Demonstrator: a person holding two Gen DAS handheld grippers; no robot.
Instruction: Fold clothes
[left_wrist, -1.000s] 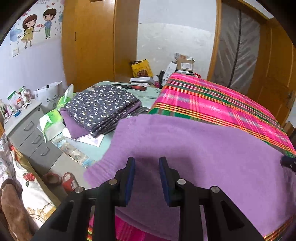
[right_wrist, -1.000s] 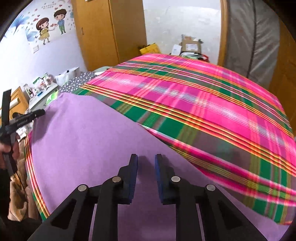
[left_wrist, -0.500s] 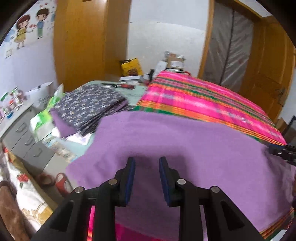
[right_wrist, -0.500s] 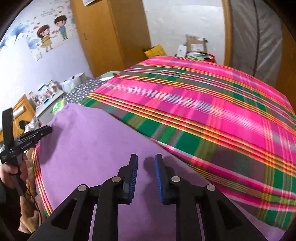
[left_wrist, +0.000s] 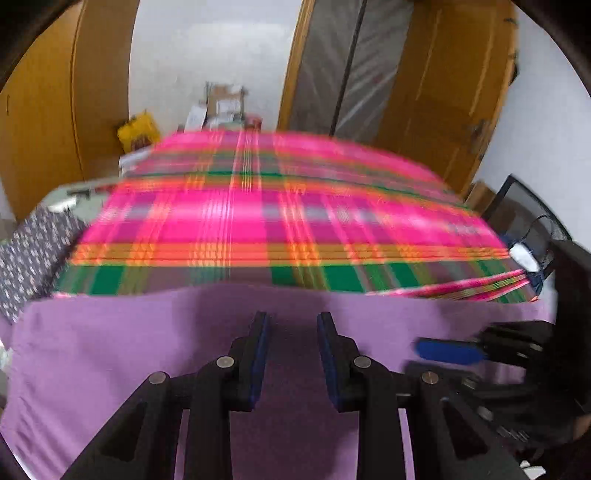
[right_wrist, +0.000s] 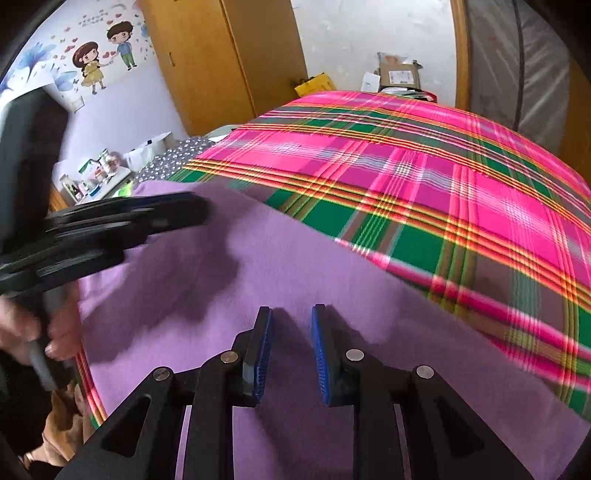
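Note:
A purple cloth (left_wrist: 147, 350) lies flat on the near part of the bed, over a pink and green plaid cover (left_wrist: 277, 221). My left gripper (left_wrist: 291, 326) hovers just above the cloth, open, with nothing between its fingers. The right gripper (left_wrist: 447, 350) shows at the right of that view, close by and blurred. In the right wrist view the right gripper (right_wrist: 291, 317) is open over the purple cloth (right_wrist: 314, 266), also holding nothing. The left gripper (right_wrist: 140, 218) reaches in from the left there, blurred, held by a hand (right_wrist: 22, 328).
A folded stack of dark patterned clothes (left_wrist: 33, 251) sits left of the plaid cover (right_wrist: 424, 177). Beyond it is a side cabinet with bottles (right_wrist: 92, 173). Wooden wardrobe doors (right_wrist: 229, 62) and boxes (right_wrist: 399, 74) stand at the back. A dark chair (left_wrist: 528, 225) is at the right.
The left gripper has swung right across the purple cloth and now sits close to the right gripper. The right gripper has barely moved. Both stay open.

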